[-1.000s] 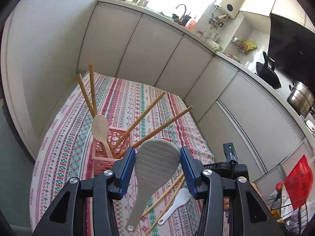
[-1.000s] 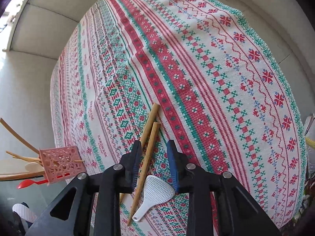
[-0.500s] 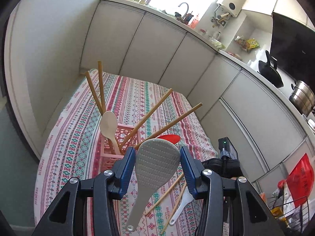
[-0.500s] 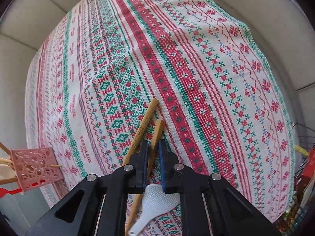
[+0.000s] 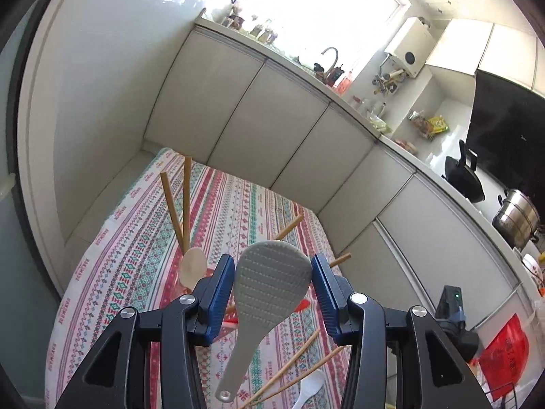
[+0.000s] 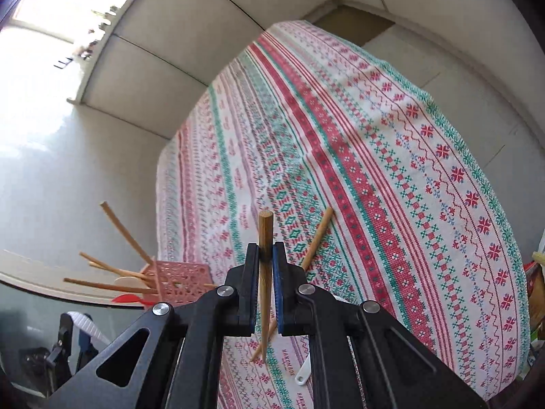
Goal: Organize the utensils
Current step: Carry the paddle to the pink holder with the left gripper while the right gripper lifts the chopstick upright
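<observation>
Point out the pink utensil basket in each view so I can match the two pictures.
Left wrist view: the pink basket sits low centre, mostly hidden behind the left gripper and its rice paddle.
Right wrist view: it stands at lower left.
Shared landmark: the patterned tablecloth.

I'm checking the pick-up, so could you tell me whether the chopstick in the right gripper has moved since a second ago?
Yes. The chopstick has come up off the tablecloth, leaving its partner chopstick lying there.
</observation>
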The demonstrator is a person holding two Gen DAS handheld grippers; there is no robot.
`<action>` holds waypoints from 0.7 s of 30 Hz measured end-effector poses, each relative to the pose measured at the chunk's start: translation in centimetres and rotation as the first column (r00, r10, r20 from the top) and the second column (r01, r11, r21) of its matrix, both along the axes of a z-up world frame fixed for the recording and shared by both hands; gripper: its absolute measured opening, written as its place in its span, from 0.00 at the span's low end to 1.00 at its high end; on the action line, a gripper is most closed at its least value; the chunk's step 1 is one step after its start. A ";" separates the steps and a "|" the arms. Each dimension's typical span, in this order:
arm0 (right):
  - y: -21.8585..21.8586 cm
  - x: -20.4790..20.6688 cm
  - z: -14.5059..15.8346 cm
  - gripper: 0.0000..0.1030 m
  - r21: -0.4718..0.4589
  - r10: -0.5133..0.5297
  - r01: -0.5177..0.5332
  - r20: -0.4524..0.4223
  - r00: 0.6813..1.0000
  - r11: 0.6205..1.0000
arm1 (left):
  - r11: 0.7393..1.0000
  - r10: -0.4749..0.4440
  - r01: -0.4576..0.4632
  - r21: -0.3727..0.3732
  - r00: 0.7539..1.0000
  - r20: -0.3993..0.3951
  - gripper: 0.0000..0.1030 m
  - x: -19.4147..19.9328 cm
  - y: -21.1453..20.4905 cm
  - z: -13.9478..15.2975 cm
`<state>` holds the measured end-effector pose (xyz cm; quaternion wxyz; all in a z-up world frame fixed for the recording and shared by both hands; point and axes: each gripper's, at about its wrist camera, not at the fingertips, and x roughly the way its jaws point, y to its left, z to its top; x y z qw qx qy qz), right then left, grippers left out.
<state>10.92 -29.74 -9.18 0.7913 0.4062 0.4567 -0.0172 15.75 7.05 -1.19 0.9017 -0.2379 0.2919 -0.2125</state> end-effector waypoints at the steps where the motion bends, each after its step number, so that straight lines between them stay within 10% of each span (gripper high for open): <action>1: 0.0 -0.5 0.7 0.08 0.001 0.001 -0.001 0.025 1.000 1.000 | 1.000 0.007 -0.007 -0.006 1.000 0.015 0.46 0.3 -0.1 0.1; 10: 1.1 -2.2 4.2 0.08 -0.036 0.016 -0.012 0.132 0.991 0.999 | 0.988 0.132 -0.144 0.058 0.976 0.175 0.46 3.6 -2.2 -0.5; 21: 0.9 -2.1 4.6 0.08 -0.016 0.019 -0.017 0.163 0.987 1.000 | 0.984 0.169 -0.176 0.034 0.975 0.142 0.46 6.7 -4.2 -3.6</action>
